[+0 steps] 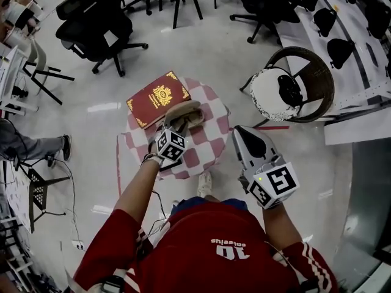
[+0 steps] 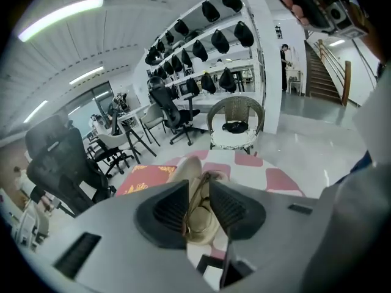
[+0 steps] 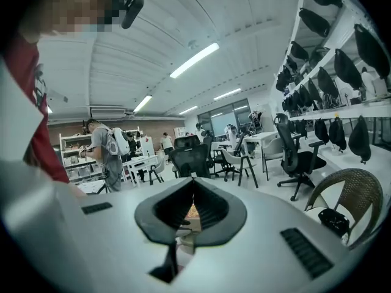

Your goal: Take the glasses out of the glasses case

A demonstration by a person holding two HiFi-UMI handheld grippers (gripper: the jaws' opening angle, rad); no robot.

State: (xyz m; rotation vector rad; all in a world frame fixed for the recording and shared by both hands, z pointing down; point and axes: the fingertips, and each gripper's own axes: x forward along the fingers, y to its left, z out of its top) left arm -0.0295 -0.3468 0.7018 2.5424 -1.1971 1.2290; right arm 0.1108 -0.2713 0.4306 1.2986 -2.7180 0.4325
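Note:
A beige glasses case lies open on a small round table with a pink and white checked cloth. My left gripper reaches into it from the near side. In the left gripper view the case holds thin-framed glasses, and the left gripper has its jaws shut on the frame. In the head view the gripper hides the glasses. My right gripper hangs off the table's right edge, away from the case. In its own view the right gripper is shut with nothing between the jaws.
A red book with gold print lies on the table's far left, beside the case. A wicker chair with a white cushion stands to the right of the table. Black office chairs stand at the far left.

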